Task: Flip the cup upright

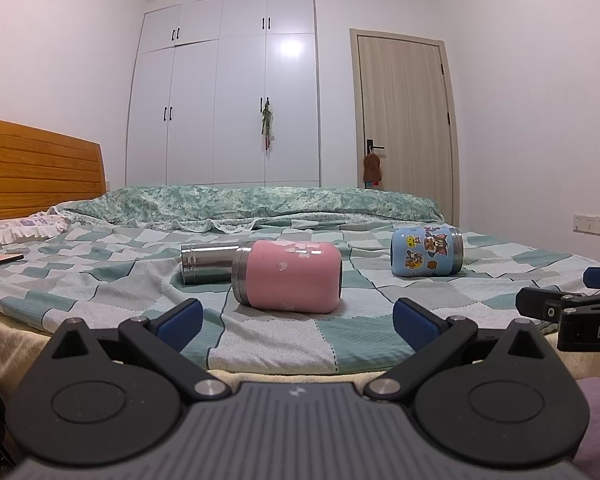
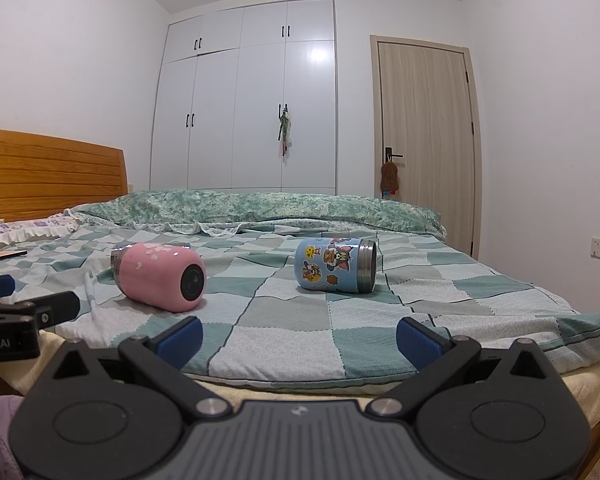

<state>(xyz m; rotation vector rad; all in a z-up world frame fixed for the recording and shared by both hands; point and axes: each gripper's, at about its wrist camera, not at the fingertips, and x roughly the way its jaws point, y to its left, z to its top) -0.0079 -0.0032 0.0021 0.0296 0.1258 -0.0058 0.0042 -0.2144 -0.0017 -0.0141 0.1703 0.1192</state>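
I see the pink cup lying on its side on the bed, close to the near edge and left of the middle; its steel rim end points left in my left view, and its dark base faces my right camera; a bare steel cup lies on its side touching the pink one's far left end; the blue cartoon cup also lies on its side, well apart to the right, steel rim toward the right edge of the bed; my left hand-held gripper hovers at the near edge facing the pink cup, fingers spread wide and holding nothing; my right hand-held gripper sits just beside it, likewise spread and empty, facing the gap between pink and blue; a folded green quilt runs along the far edge, a wooden headboard at the left.
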